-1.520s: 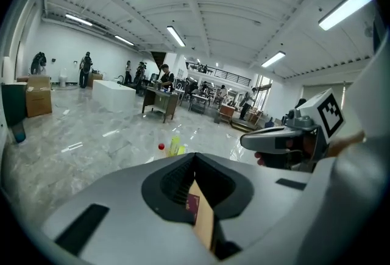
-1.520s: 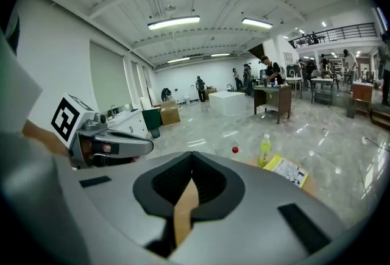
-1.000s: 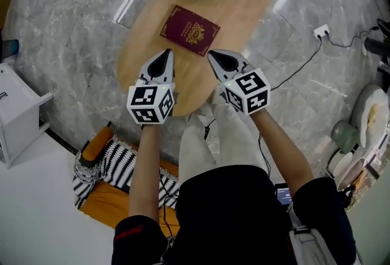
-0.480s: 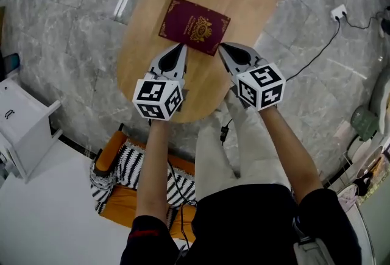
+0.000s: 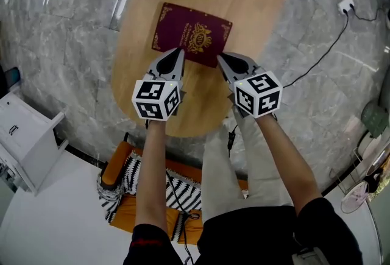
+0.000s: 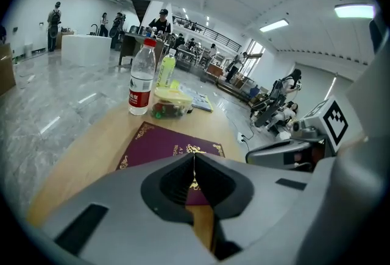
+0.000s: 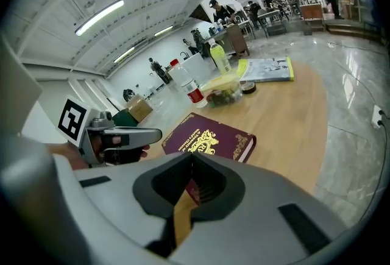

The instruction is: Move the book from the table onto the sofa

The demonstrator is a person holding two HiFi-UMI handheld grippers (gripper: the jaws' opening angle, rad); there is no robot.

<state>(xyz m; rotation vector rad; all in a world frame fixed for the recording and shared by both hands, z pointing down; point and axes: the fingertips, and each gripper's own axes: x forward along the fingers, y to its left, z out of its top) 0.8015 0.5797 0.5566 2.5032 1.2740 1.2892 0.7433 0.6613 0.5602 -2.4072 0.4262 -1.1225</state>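
On the oval desk (image 5: 262, 14) lies the maroon book (image 5: 192, 34) (gold crest up); at its near edge hover the left gripper (image 5: 177, 52) and right gripper (image 5: 222, 58), both fingers pressed together, empty.

The book (image 5: 192, 34) is a closed hardcover with a dark maroon cover. A gold crest sits at the cover's middle, with gold lettering above it and gold flourishes in the corners. It lies flat, cover up, on the oval, light wooden surface (image 5: 256, 8), about midway along it and nearer its left edge. It is turned a little askew to the surface's long axis. In the right gripper view the book (image 7: 210, 139) shows some thickness, with a pale page block along its right edge. In the left gripper view the cover (image 6: 164, 148) lies square on the wood (image 6: 91, 136).
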